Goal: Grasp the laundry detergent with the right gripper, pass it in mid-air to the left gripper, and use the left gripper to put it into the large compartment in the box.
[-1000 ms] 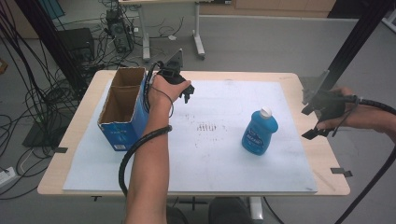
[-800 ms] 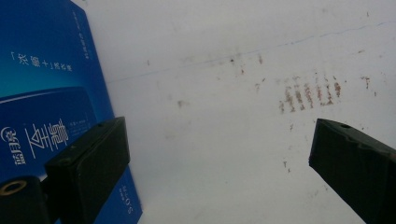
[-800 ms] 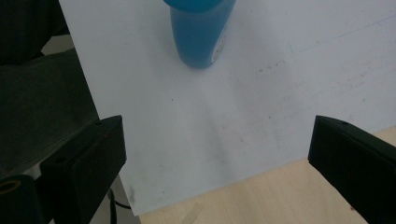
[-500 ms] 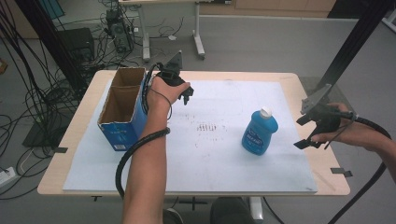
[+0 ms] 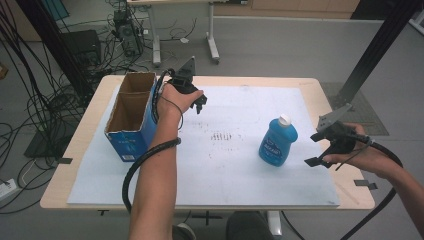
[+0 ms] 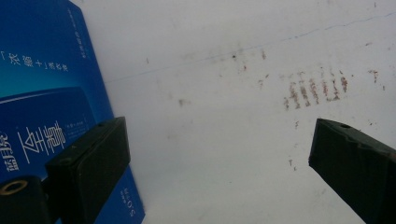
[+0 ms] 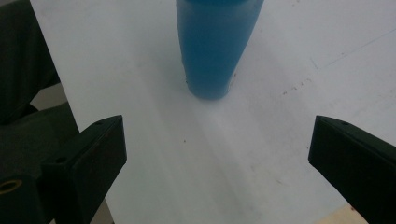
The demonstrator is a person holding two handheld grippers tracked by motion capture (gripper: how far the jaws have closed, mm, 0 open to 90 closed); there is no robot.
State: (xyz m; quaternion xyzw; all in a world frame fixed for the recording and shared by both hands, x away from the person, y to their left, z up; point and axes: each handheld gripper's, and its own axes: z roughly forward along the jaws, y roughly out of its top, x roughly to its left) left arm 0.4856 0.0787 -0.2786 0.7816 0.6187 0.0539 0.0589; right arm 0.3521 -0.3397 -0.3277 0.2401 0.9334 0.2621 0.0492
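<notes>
While right claw, jaws spread wide, is nearing blue bottle at frame right, centring jaws on body matters; left claw hovering open beside box.

Left forearm runs up from the bottom edge, hand gripping the left gripper above the table's far left part, jaws wide apart, pointing down and right. Right forearm comes in from the lower right corner, right gripper held low near the right edge, jaws spread wide, aimed left.
</notes>
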